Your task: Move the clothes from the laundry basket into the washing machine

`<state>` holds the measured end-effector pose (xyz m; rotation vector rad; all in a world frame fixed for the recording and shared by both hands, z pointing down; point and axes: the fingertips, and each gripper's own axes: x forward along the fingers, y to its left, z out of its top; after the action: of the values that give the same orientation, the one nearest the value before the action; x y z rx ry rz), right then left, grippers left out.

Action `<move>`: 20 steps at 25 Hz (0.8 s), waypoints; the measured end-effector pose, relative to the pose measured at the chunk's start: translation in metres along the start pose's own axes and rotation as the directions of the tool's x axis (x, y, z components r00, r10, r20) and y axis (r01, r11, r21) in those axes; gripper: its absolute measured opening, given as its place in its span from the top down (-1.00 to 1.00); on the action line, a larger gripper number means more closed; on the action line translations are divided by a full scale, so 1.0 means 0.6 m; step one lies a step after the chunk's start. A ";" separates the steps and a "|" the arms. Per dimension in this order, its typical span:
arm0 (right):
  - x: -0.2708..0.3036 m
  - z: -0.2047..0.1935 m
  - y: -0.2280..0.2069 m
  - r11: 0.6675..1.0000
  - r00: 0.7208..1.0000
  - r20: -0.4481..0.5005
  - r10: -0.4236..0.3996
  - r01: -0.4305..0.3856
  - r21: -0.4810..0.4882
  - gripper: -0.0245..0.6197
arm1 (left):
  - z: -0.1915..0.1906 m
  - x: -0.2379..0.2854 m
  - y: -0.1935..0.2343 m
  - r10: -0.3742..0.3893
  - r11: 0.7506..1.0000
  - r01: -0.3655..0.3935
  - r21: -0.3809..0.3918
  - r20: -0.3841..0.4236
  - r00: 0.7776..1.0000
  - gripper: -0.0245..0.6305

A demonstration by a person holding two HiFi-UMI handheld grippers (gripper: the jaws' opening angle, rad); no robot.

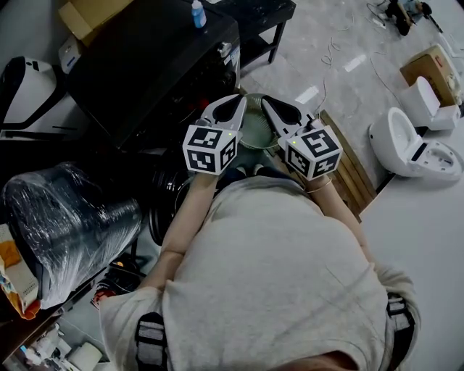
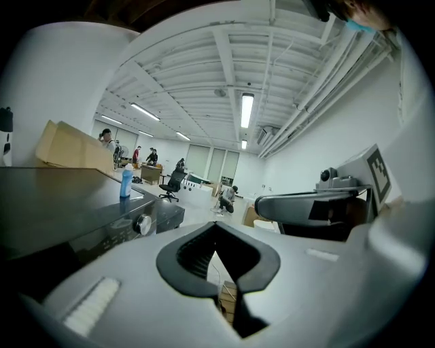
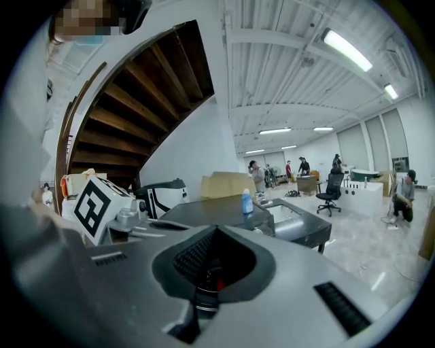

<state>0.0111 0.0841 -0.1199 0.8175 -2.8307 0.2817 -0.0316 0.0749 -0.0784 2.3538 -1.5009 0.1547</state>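
Washing machine (image 1: 145, 65): black box at 11 o'clock from our two grippers in the head view. Its control knob (image 2: 143, 223) shows at 9 o'clock of the jaws in the left gripper view.
Bottle (image 1: 198, 13): blue with a white cap, upright on the machine's top near its far edge.
Tub (image 1: 255, 130): round and pale green, low between the two gripper noses at 12 o'clock from our chest. We can't tell whether it's the laundry basket or what's in it.
Left gripper (image 2: 217, 238): jaws pressed together and empty, with floor visible through the slot behind the tips.
Right gripper (image 3: 215, 238): jaws pressed together, nothing pinched.
Pair: we hold them side by side in front of our chest. The noses converge toward 12 o'clock, near each other but apart, and the marker cubes face the head camera.
Wrapped drum (image 1: 65, 217): dark, under clear plastic film, at 8 o'clock from the grippers.
Cardboard box (image 1: 90, 14): at the machine's 11 o'clock corner.
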 end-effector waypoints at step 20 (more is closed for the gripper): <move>-0.008 -0.043 -0.004 0.999 0.998 -0.058 -0.024 0.026 0.023 0.90 | -0.019 0.000 -0.038 -0.036 0.999 0.036 0.009 0.000 0.999 0.90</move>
<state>0.0193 0.0905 -0.0957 0.8350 -2.7669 0.3297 -0.0101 0.0877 -0.0729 2.3865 -1.4599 0.1531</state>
